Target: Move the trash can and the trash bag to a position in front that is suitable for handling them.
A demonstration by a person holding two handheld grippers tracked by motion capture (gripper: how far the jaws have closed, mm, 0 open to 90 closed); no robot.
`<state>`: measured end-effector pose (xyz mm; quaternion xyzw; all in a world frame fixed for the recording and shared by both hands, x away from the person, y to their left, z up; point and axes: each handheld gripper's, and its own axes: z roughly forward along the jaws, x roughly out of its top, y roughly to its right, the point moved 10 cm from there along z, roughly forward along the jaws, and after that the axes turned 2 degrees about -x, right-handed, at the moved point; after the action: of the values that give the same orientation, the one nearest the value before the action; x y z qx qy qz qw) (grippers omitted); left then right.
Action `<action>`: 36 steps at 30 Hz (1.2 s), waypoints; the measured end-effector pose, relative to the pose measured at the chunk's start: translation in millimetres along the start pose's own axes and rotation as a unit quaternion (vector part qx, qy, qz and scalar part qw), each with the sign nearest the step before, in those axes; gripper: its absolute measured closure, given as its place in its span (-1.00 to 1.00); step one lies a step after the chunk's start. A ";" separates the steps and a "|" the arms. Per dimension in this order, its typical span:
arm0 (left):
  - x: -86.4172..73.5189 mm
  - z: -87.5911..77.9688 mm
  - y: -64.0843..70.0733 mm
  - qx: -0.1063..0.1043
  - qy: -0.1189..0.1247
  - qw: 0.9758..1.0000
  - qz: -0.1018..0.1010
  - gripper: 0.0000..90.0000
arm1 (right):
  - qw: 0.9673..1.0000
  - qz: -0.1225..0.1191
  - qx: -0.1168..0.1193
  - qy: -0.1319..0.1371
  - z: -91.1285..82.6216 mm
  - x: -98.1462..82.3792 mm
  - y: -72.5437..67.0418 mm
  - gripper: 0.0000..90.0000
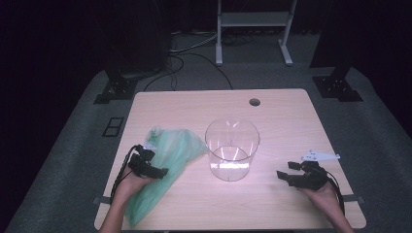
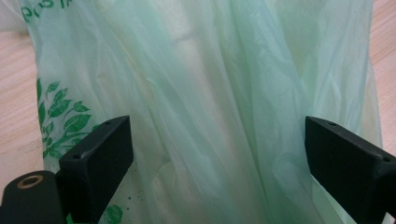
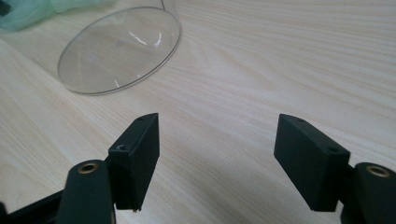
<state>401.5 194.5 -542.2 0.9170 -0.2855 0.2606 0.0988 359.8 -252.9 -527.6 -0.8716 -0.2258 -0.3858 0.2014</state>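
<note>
Both grippers' fingers gape wide, gripping nothing; the green bag (image 2: 205,93) hides the table under the left gripper (image 1: 154,171).

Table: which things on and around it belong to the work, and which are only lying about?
In the work: green bag, under the open left gripper; clear container.
Lying about: white stand, floor cables, black stand feet.

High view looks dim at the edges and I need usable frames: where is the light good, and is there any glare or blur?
High view: the table is lit, its surroundings dark, and glare streaks the clear container. Left gripper view: the green bag is close and slightly soft. Right gripper view: sharp, evenly lit wood grain.
</note>
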 end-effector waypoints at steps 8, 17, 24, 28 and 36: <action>-0.1 1.1 -3.9 0.000 -0.011 1.000 0.010 -0.55 | 1.000 0.001 0.001 -0.001 -0.2 -1.1 0.8 -0.32; 3.8 -1.6 -0.1 -0.010 -0.013 0.999 0.027 0.00 | 1.000 -0.003 0.002 -0.003 0.7 -2.5 -1.1 -0.32; 5.8 -2.4 -2.0 -0.017 -0.014 1.000 0.021 0.36 | 1.000 -0.002 0.003 -0.004 0.5 -3.9 -0.5 -0.32; 4.9 -3.6 -3.4 -0.028 -0.010 0.999 0.019 0.58 | 1.000 -0.001 0.002 -0.005 0.2 -5.1 0.3 -0.32; 3.5 -3.8 2.2 -0.059 -0.014 0.998 0.036 0.94 | 1.000 -0.001 0.003 -0.006 0.6 -5.7 0.0 -0.32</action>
<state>401.1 192.4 -537.1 0.9022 -0.3348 0.2337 0.1391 356.7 -254.0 -532.3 -0.8732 -0.2292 -0.3797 0.2020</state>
